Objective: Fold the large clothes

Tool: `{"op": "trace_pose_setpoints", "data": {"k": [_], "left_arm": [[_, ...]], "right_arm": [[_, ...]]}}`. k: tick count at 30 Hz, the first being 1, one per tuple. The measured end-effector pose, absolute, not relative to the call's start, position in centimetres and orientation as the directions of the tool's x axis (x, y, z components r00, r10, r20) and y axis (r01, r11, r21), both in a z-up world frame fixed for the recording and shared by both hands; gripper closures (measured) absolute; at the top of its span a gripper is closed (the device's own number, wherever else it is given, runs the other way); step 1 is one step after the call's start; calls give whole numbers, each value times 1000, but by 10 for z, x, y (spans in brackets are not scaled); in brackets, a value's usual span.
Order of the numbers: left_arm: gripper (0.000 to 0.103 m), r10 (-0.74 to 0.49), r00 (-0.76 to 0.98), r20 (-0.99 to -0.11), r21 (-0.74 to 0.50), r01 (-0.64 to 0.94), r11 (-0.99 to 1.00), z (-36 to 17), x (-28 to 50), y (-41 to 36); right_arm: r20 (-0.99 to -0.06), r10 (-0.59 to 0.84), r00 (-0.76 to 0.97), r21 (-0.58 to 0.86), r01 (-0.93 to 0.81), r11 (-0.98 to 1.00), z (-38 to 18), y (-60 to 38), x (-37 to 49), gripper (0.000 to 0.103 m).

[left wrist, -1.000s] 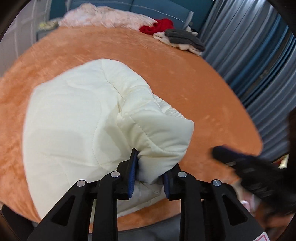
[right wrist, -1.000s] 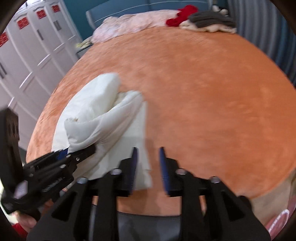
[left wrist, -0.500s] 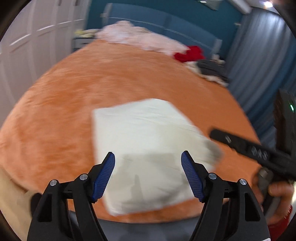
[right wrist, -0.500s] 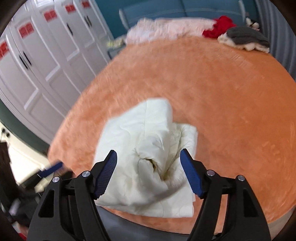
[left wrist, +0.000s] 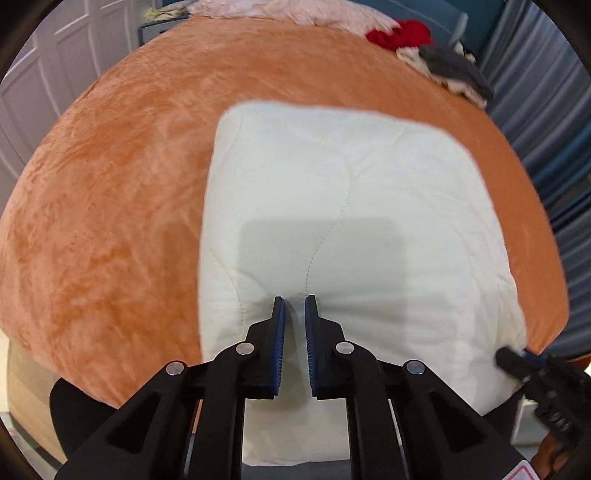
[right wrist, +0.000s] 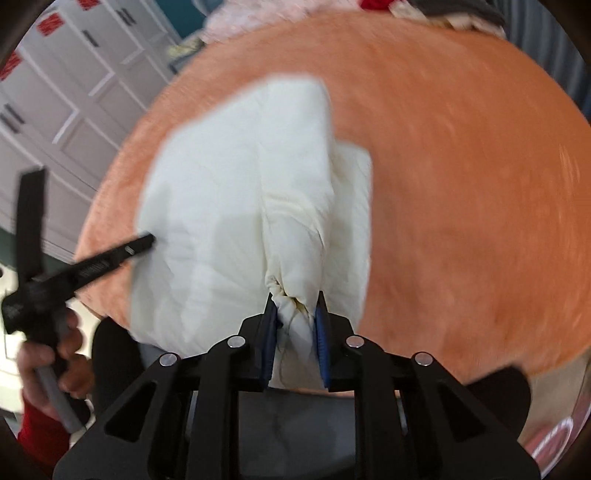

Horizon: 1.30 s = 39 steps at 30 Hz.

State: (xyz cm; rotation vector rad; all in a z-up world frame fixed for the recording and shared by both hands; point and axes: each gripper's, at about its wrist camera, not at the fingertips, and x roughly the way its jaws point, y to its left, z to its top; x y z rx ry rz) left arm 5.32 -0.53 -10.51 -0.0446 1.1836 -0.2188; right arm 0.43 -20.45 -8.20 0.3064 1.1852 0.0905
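A cream quilted garment [left wrist: 351, 184] lies folded into a thick pad at the near edge of an orange plush bed [left wrist: 110, 184]. In the left wrist view my left gripper [left wrist: 294, 306] is closing, with a small pinch of the garment's near edge between its blue pads. In the right wrist view the garment [right wrist: 221, 184] has a bunched roll along its right side. My right gripper [right wrist: 295, 306] is closing on that roll's near end, pads pressing it. The left gripper [right wrist: 140, 243] touches the garment's left side there; the right gripper [left wrist: 517, 362] shows at its right corner.
Red [left wrist: 402, 33], grey [left wrist: 454, 66] and pale pink [left wrist: 280, 11] clothes are piled at the bed's far end. White wardrobe doors [right wrist: 55, 92] stand to the left, blue-grey curtains [left wrist: 546, 110] to the right. A person's hand [right wrist: 55, 354] in a red sleeve holds the left gripper.
Both grippers let go and opened wide, the garment dropped flat onto the bed, and both have come down and closed on its near edge.
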Motion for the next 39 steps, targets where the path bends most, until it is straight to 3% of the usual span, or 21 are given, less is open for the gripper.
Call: {"op": "trace_pose_setpoints", "data": {"k": [9,17,21,23,27,30,35,36,39], "left_arm": [[99,-58,390,-919,14,179,984,-131,54,-43],[100,12,434,-901,97,174,980,-143,58,-54],[102,-70,415,-907,2,170,986,-122,59,-37],[102,-136,422,-896,-75,159,984,-99,62,-23],[102,-160,479,-863,-111,129,985,-63,88,-9],[102,-182,471,-863,-159,89,983,-59,123,-3],[102,-190,382,-904,-190,38,981,-97,170,-7],[103,-187,377,-907,-188,35,982,-103,173,-7],[103,-165,375,-912,-164,34,986,-116,180,-14]], "right_arm": [[-937,83,341,122,94,988,-141,-182,21,84],[-925,147,350,191,95,977,-144,-193,21,81],[-913,198,356,255,122,959,-114,-205,17,72],[-878,205,431,280,117,953,-82,-212,17,66],[-791,259,554,391,132,911,-34,-230,50,53],[-763,308,569,465,151,872,-35,-238,93,53],[-819,328,471,469,220,856,-87,-232,154,51],[-835,334,438,463,229,856,-100,-230,161,52],[-833,341,436,462,209,862,-111,-221,157,86]]}}
